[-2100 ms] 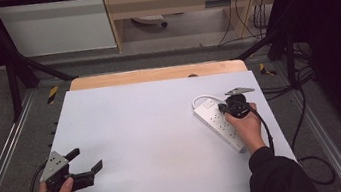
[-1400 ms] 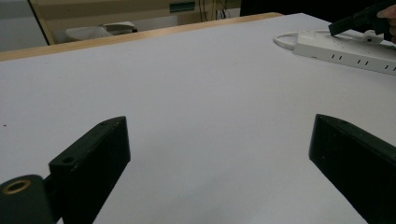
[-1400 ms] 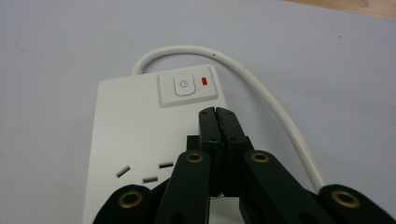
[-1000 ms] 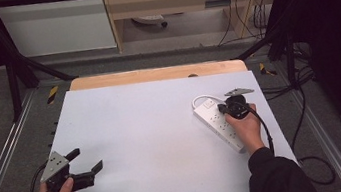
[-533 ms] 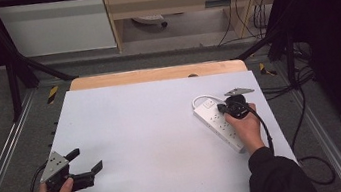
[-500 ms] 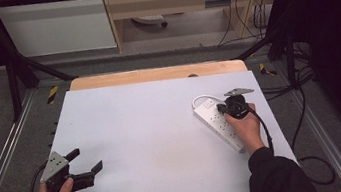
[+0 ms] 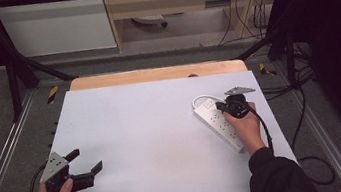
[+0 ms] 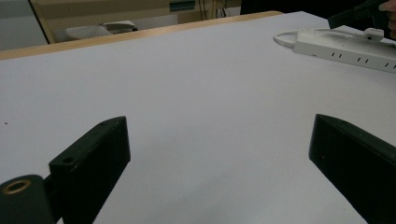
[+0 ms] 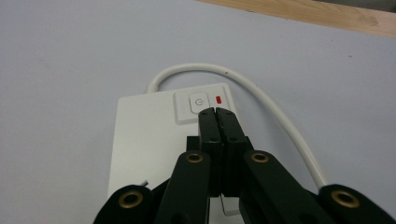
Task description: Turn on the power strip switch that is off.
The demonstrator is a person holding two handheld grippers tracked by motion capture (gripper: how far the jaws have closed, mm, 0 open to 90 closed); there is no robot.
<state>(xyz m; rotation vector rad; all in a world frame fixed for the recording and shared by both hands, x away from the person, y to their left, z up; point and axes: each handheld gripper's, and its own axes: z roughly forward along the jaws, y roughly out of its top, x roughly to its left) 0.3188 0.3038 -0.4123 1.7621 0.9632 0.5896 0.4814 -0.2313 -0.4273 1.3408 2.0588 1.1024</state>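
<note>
Right gripper (image 9: pixel 215 112) with black fingers (image 9: pixel 208 122) clenched together, nothing between them, tips resting at the edge of the square power button (image 9: pixel 198 102) on the white plastic power strip (image 7: pixel 217 124). Just right of the tips, a lit red indicator lamp (image 9: pixel 219 99). Whether the tips actually press the button: impossible to tell. Strip's near end hidden beneath the gripper body and the holding hand (image 7: pixel 244 128); white cable (image 9: pixel 261 102) looping from beyond the tips, cut off at the lower right. Left gripper (image 7: pixel 83 161) low over the pale lilac surface (image 7: pixel 148 129), fingers (image 8: pixel 91 154) released and spread wide, grasping nothing, the strip well apart from them.
</note>
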